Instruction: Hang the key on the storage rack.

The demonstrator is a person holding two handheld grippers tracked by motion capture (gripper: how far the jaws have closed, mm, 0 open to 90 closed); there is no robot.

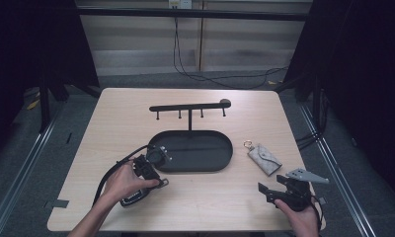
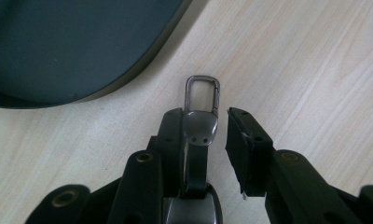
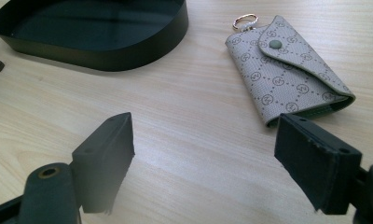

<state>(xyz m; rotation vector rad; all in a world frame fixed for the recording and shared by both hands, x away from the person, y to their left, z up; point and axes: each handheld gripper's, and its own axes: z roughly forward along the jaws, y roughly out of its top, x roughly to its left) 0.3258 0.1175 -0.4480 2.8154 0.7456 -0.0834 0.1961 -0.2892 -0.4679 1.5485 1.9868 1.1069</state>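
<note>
A grey metal key clip [image 2: 202, 95] on a black strap lies on the wooden table just outside the black oval tray [image 2: 58, 46]. My left gripper [image 2: 205, 116] straddles it: the left pad [image 2: 173, 135] rests against the clip's head, while the right pad [image 2: 240, 140] stands a narrow gap off it. In the high view the left gripper [image 1: 158, 180] sits at the tray's [image 1: 225, 158] near left corner. My right gripper [image 3: 203, 128] is open over bare table, with a grey patterned key pouch [image 3: 287, 70] lying beyond its right jaw.
A black bar with several hooks [image 1: 189, 106] rises on a post from the tray's far side. The pouch [image 1: 264, 159] lies right of the tray, its gold ring [image 1: 247, 144] toward the back. The right gripper [image 1: 270, 183] is near the table's front right corner.
</note>
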